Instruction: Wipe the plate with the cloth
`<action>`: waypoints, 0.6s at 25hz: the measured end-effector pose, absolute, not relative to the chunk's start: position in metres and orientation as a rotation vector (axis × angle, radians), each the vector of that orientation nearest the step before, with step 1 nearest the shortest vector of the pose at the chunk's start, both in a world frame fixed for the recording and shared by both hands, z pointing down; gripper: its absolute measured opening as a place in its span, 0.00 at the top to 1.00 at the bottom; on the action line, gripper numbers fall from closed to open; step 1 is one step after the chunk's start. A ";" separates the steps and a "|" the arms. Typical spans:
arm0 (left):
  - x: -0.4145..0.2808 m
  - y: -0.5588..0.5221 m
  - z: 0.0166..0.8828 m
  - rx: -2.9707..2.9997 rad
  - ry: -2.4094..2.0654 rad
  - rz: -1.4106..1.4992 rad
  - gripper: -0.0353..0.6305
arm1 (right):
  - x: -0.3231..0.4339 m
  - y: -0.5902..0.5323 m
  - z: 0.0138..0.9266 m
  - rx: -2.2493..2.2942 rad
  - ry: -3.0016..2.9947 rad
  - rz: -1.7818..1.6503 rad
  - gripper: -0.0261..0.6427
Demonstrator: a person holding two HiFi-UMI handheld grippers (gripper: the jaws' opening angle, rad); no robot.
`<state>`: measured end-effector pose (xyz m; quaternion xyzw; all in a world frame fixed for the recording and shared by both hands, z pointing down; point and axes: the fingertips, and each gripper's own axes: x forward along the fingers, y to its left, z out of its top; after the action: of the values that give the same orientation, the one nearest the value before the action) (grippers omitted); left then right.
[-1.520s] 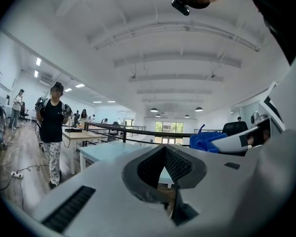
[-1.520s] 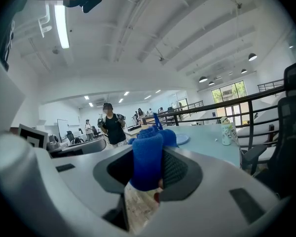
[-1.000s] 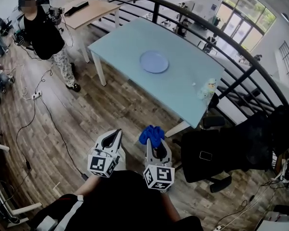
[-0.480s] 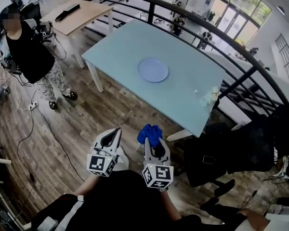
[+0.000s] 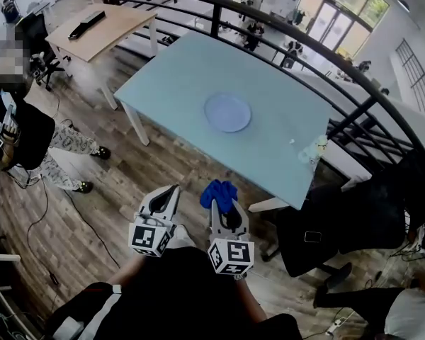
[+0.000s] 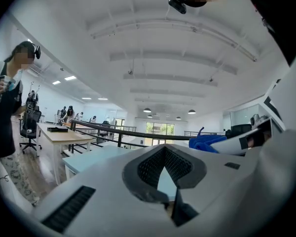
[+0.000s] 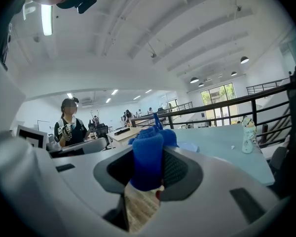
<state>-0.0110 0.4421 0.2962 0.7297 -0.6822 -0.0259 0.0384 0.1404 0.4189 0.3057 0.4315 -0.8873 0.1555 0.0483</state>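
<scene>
A pale blue plate (image 5: 227, 112) lies near the middle of a light blue table (image 5: 177, 76), well ahead of both grippers. My right gripper (image 5: 224, 202) is shut on a bunched blue cloth (image 5: 219, 193), which sticks out past its tips; the cloth (image 7: 149, 154) fills the jaws in the right gripper view. My left gripper (image 5: 167, 195) is beside it, shut with nothing in it, and the left gripper view shows its tips (image 6: 164, 176) meeting. Both hang over the wooden floor, short of the table's near edge.
A small white bottle (image 5: 314, 148) stands near the table's right corner. A black railing (image 5: 354, 83) curves behind the table. A dark office chair (image 5: 340, 218) sits to the right. A person (image 5: 14, 129) stands at the left, and a wooden desk (image 5: 99, 30) is at the back left.
The view has shifted so the table and plate sit slightly closer and lower in frame. The person at the left has moved toward the left edge. Both grippers keep their hold and pose.
</scene>
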 end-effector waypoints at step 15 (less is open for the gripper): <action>-0.060 0.408 0.309 2.278 -2.048 -0.067 0.95 | 0.089 0.391 0.318 1.356 -2.687 0.492 0.78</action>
<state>-0.0603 0.4077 0.3086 0.7429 -0.6679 -0.0219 0.0388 0.0894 0.3906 0.3175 0.4442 -0.8801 0.1613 0.0460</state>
